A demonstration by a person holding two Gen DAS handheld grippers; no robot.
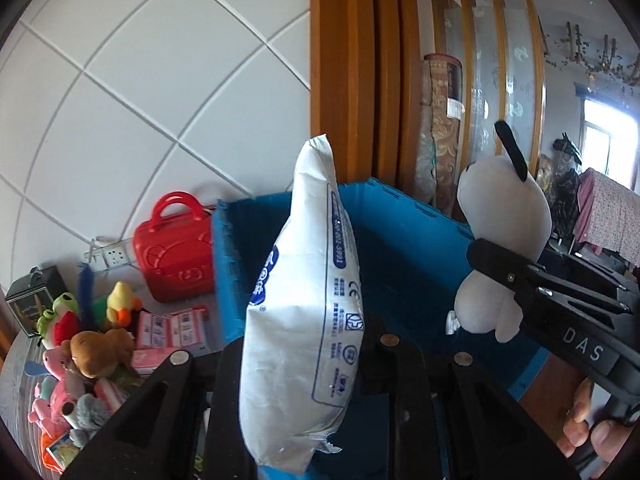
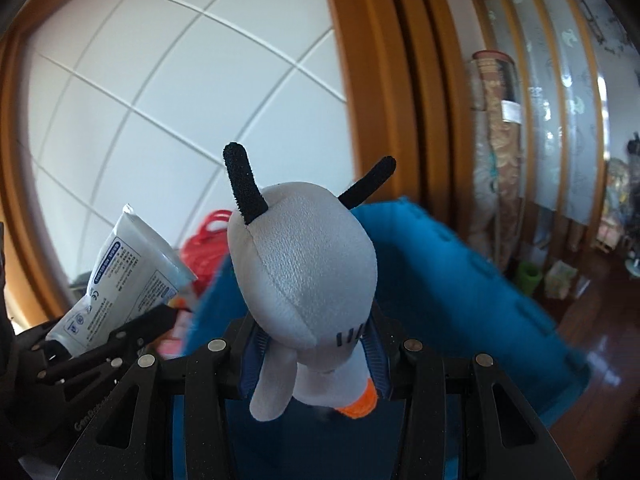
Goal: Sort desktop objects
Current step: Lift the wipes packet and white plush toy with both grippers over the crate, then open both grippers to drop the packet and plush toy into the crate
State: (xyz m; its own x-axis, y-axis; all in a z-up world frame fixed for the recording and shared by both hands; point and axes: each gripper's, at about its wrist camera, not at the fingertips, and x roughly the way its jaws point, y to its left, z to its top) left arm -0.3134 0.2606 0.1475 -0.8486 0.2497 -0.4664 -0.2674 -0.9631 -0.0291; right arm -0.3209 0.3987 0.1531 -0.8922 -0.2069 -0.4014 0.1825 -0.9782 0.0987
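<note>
My left gripper [image 1: 298, 360] is shut on a white tissue pack [image 1: 304, 300] with blue print, which stands upright between the fingers in the left wrist view. Behind it is an open blue crate [image 1: 404, 236]. My right gripper [image 1: 500, 268] comes in from the right, shut on a white plush dog [image 1: 504, 208] with black ears. In the right wrist view the plush dog [image 2: 304, 276] fills the middle, clamped in the right gripper [image 2: 316, 346] above the blue crate [image 2: 460, 300]. The left gripper [image 2: 112, 332] with the tissue pack [image 2: 128, 272] shows at lower left.
A red toy case [image 1: 176, 248] stands left of the crate against a white tiled wall. A pile of plush toys [image 1: 84, 344] and pink boxes [image 1: 172, 328] lie at lower left. A person's hand [image 1: 588, 428] holds the right gripper. A wooden door frame [image 1: 352, 80] rises behind the crate.
</note>
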